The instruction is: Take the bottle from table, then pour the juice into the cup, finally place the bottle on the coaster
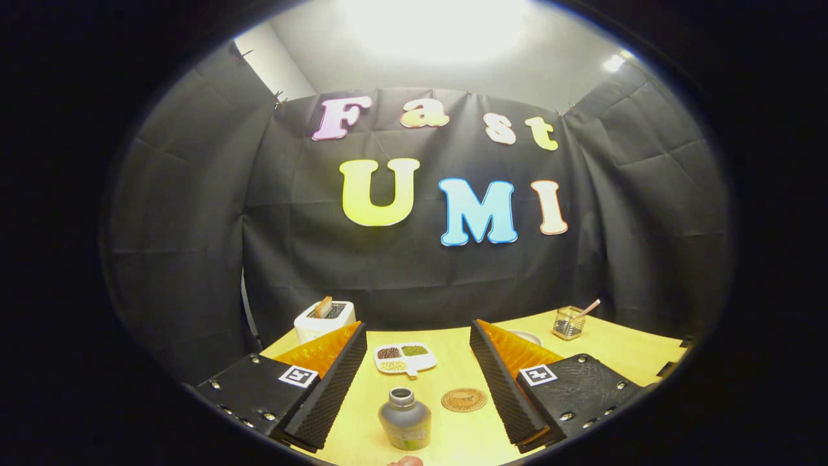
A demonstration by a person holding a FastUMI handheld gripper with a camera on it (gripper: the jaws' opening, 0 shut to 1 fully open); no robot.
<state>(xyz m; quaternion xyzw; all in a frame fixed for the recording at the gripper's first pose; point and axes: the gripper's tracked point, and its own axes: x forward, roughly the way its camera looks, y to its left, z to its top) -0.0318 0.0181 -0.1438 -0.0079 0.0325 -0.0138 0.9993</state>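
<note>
On the yellow table (453,382), my gripper (417,382) stood wide open and empty around the small grey bottle (405,419) beside the coaster (464,399); it looked rigid, smooth, best gripped mid-body.

Booth was closed in by black cloth (414,259) on three sides, creased and pinned along the top edge, with a lighter cloth panel on each flank angling in toward the back one. Above the cloth a plain pale wall (517,71) and ceiling showed, washed out by a strong overhead light (433,26), plus a smaller bright spot (613,63) at the upper right. Desk (453,382) was light yellow wood, running back to the foot of the cloth.
</note>
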